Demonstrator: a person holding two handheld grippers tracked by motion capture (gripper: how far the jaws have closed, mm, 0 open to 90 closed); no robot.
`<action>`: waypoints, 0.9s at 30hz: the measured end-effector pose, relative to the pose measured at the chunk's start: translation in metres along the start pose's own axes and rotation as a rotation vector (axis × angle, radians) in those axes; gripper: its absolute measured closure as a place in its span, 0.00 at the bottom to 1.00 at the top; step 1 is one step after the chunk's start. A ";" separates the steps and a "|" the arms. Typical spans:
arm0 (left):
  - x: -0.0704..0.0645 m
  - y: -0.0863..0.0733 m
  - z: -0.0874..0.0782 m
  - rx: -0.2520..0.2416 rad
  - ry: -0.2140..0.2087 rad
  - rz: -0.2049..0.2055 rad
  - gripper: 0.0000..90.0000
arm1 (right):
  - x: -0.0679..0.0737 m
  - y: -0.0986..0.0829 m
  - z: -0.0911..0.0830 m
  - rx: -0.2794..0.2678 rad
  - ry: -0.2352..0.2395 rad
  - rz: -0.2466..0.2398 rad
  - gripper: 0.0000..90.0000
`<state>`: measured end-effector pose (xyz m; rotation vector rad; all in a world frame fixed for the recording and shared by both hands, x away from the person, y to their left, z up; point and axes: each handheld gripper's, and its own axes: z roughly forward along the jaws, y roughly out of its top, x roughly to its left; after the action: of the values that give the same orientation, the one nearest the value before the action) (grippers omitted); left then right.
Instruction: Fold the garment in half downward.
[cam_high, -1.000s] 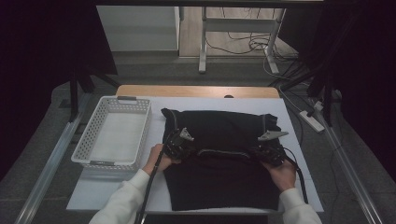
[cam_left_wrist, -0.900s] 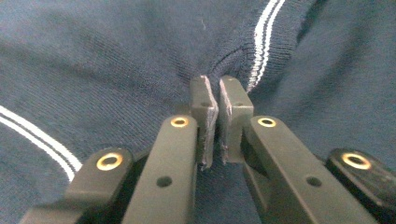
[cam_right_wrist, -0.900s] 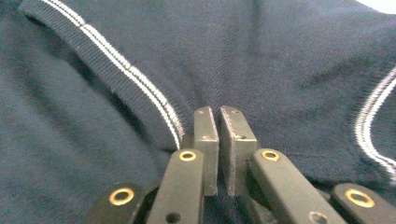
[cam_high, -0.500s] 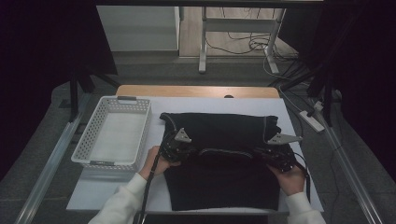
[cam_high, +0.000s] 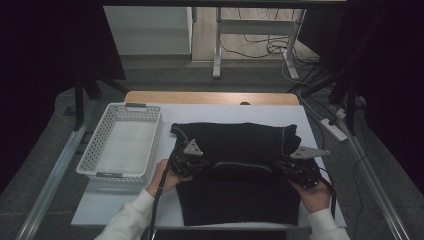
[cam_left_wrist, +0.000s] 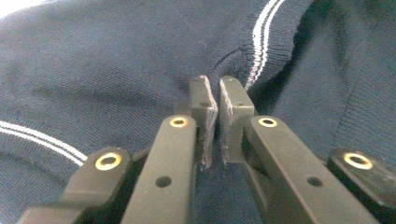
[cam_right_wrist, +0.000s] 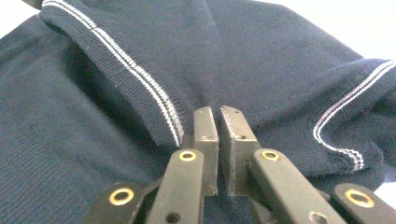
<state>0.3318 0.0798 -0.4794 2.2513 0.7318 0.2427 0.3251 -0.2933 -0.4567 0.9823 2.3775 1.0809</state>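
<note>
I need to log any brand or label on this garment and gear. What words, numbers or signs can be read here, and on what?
None: no readable text in any view.
The dark sweater carries thin white stripes along its ribbed edges, no lettering.
The white basket has no legible label.
The left tongs and right tongs show brass rivets, no markings.

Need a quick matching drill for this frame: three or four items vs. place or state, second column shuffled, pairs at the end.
Column 1:
1. sweater
2. basket
3. left gripper
4. right gripper

Column 2:
A. white, at the table's left side
B. shut on knit at the sweater's right side
C. dark, white-striped trim, spread mid-table
D. shut on knit at the sweater's left side

Pairs: 1-C, 2-A, 3-D, 4-B
</note>
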 end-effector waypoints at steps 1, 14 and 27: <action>0.000 0.000 0.000 0.000 0.000 0.000 0.93 | 0.001 0.000 -0.001 -0.001 0.002 0.000 0.95; -0.004 -0.007 -0.003 0.005 0.001 -0.004 0.93 | 0.010 -0.002 0.000 0.020 0.033 -0.009 0.94; -0.013 -0.012 -0.004 0.016 -0.015 0.002 0.93 | 0.015 -0.012 -0.004 0.038 0.041 -0.009 0.95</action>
<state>0.3149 0.0811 -0.4846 2.2666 0.7259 0.2222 0.3071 -0.2905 -0.4634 0.9704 2.4410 1.0664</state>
